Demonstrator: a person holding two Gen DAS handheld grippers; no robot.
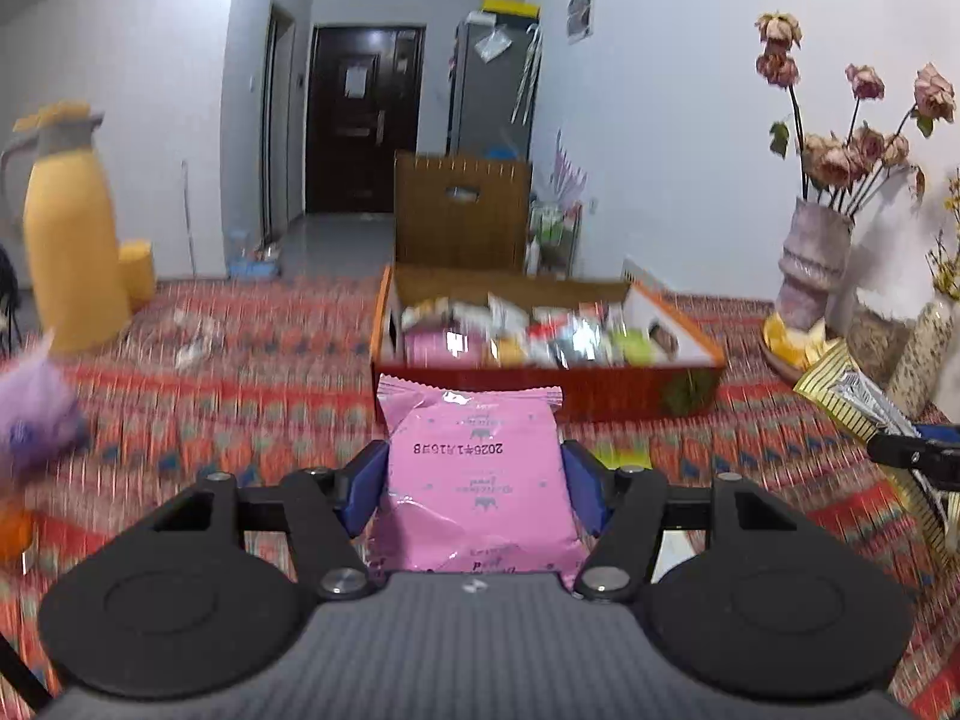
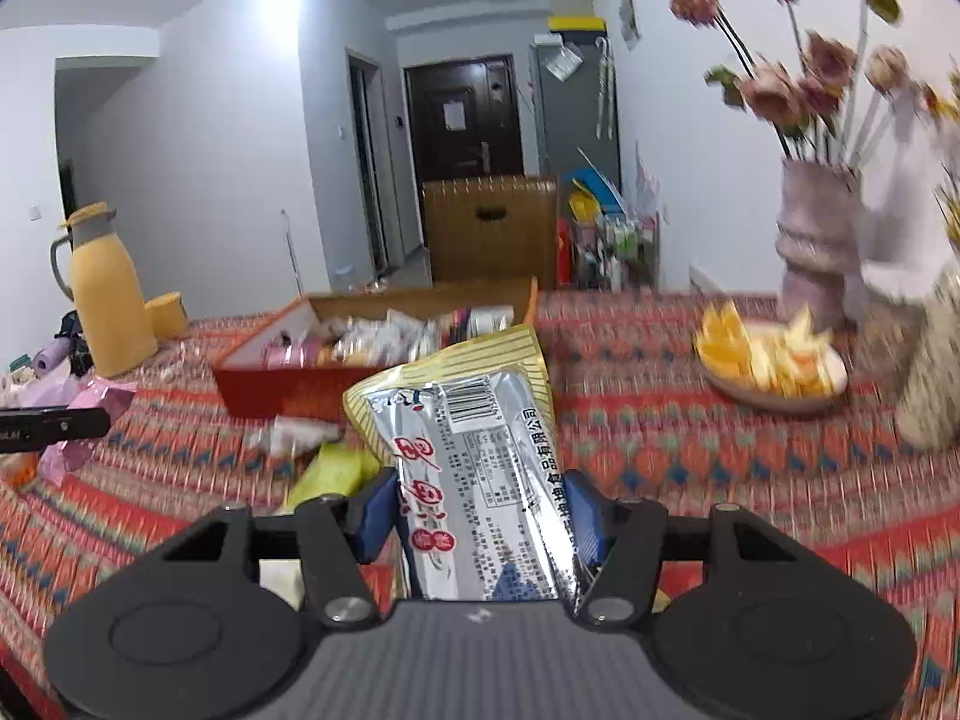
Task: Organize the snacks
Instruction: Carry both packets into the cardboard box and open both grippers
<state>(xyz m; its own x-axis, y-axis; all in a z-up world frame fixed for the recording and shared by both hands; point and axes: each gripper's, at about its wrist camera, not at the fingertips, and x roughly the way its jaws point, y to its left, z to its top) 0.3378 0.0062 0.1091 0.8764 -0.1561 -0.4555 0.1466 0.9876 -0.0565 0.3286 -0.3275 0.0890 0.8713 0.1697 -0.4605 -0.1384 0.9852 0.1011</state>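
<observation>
My left gripper (image 1: 474, 483) is shut on a pink snack packet (image 1: 474, 468), held above the patterned tablecloth just in front of the red cardboard box (image 1: 600, 387) that holds several snack packets. My right gripper (image 2: 480, 510) is shut on a silver and yellow striped snack bag (image 2: 474, 438), lifted over the table with the same red box (image 2: 264, 387) ahead to its left. The right gripper with its striped bag (image 1: 852, 396) shows at the right edge of the left wrist view. The left gripper's finger (image 2: 54, 423) and pink packet (image 2: 90, 414) show at the left edge of the right wrist view.
A yellow jug (image 1: 72, 240) and yellow cup (image 1: 137, 267) stand at far left. A plate of orange slices (image 2: 774, 360) and a vase of dried roses (image 2: 816, 246) stand at right. Loose packets (image 2: 336, 468) lie in front of the box. A purple packet (image 1: 33, 414) lies at left.
</observation>
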